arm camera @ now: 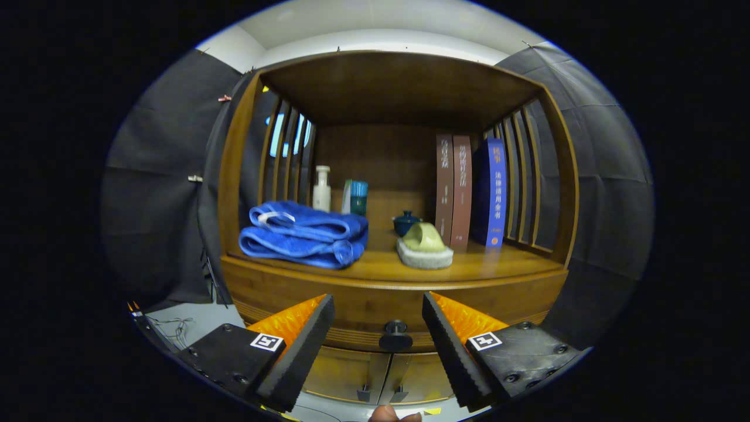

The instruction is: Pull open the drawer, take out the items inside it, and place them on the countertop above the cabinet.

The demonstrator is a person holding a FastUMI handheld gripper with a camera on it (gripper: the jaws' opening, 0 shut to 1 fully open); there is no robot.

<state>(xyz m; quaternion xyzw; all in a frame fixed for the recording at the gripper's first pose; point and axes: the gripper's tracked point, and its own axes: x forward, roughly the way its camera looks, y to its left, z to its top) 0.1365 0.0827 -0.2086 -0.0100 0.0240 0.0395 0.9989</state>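
Observation:
My gripper [378, 310] is open, its two black ribbed fingers [304, 346] spread wide with nothing between them. Straight ahead, between the fingertips and a short way beyond, sits the drawer's dark round knob [395, 335] on the closed wooden drawer front [351, 319]. Above the drawer is the wooden countertop [469, 266] inside the open cabinet frame. On it lie a folded blue towel [304, 234] and a pale green slipper [425, 245]. The drawer's inside is hidden.
At the back of the countertop stand a white pump bottle [321, 189], a teal box [356, 197], a small dark lidded pot [405, 223] and three upright books [469, 190]. Slatted side walls [521, 176] close the shelf. Two lower cabinet doors [375, 375] sit below the drawer.

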